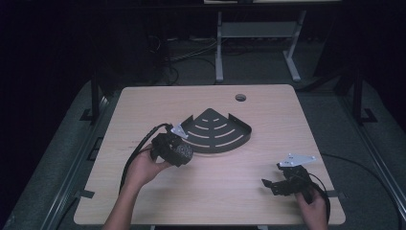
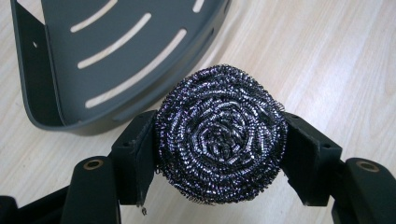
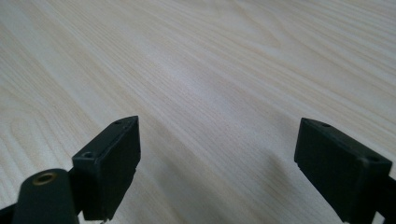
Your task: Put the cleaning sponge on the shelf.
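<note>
Surroundings: dark room, pale wooden table (image 1: 268,201) with a small round hole near its far edge.
Scourer: a round steel-wool scourer (image 2: 220,135) sits squeezed between the jaws of the left gripper (image 1: 178,152), just off the near rim of the shelf tray.
Shelf tray: dark fan-shaped corner tray (image 1: 216,132) with slots, mid-table.
Handling: likely light, springy and rough, so it grips well; it squashes rather than breaks. Hold across its sides, as now.
Left gripper: clamped on the scourer.
Right gripper: right gripper (image 3: 217,163) near the table's near right corner, jaws wide apart, holding nothing.
</note>
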Motion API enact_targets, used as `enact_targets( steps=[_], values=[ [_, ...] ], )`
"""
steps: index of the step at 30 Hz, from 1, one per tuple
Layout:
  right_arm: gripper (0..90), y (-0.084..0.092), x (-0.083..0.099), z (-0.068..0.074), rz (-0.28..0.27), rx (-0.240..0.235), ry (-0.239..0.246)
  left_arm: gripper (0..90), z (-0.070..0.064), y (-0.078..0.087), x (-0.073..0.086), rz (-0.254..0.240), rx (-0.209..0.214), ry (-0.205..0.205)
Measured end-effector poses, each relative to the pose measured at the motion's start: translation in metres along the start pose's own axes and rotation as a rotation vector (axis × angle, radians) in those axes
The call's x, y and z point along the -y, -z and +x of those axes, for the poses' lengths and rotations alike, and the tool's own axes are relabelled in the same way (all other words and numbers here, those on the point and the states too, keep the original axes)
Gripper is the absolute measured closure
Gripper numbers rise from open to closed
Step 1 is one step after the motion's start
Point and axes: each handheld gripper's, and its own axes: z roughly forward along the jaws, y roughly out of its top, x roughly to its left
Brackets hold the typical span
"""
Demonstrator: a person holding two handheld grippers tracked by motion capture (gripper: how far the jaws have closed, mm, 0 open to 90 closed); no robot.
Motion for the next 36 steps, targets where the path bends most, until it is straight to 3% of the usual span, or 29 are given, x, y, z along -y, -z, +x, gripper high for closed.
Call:
enact_targets(
  steps=[36],
  values=[
    [14.0,0.004,0.002,0.001,-0.007,-0.009,-0.011,33.1,0.024,-0.021,-0.066,0.009,0.016,-0.022]
  ],
)
